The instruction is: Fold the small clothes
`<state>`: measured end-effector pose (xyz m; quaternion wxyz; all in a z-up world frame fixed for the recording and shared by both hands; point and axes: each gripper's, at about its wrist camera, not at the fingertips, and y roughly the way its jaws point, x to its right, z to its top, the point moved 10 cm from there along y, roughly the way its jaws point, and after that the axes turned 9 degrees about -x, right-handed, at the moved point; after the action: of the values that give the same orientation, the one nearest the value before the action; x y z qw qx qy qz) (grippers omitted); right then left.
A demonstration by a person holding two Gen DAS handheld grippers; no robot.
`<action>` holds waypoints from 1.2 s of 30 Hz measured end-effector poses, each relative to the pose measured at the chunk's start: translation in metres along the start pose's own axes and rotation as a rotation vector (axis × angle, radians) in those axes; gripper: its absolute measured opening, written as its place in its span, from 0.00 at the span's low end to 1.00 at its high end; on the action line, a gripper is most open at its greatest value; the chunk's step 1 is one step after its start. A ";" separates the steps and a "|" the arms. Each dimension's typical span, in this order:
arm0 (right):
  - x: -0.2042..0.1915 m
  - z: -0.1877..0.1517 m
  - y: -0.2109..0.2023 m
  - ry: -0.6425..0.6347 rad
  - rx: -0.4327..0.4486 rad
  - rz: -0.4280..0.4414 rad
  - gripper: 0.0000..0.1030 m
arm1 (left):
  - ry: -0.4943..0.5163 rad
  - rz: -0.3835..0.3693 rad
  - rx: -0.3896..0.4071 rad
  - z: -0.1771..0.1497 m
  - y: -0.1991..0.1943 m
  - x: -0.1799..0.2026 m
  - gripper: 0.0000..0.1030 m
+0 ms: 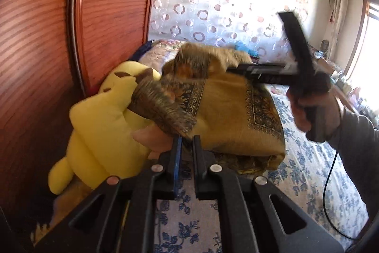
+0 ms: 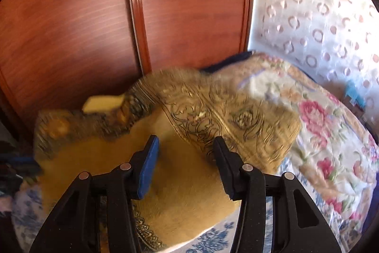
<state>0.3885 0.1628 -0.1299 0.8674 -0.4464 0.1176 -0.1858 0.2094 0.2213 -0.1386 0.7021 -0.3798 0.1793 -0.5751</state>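
The mustard-yellow patterned cloth with dark ornate borders [image 1: 227, 110] lies part-folded on the blue-flowered bed sheet [image 1: 305, 158], one fringed corner clamped in the left gripper [image 1: 187, 138], whose jaws are together on it. The right gripper [image 2: 187, 146] hovers above, jaws apart and empty. The loose flap could slump and spoil the fold, or snag the yellow plush toy [image 1: 101, 129] alongside. Blur hides the far edge, and the lower layers are covered

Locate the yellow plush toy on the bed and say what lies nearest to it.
In the left wrist view the yellow plush toy lies at the left, against the wooden wardrobe, with the mustard patterned cloth draped beside it.
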 end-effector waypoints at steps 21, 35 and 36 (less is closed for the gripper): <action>-0.005 -0.125 -0.180 0.186 0.163 -0.200 0.52 | 0.227 -0.002 0.093 -0.003 -0.067 0.099 0.15; 0.006 -0.255 -0.356 0.447 0.307 -0.457 0.76 | 0.299 -0.137 0.124 -0.025 -0.098 0.213 0.16; 0.008 -0.262 -0.366 0.469 0.315 -0.478 0.77 | 0.298 -0.141 0.127 -0.025 -0.101 0.218 0.16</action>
<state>0.2194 -0.2274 0.0187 0.8072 -0.2676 0.1756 -0.4960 0.1839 0.0019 -0.0397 0.6482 -0.2567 0.2178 -0.6830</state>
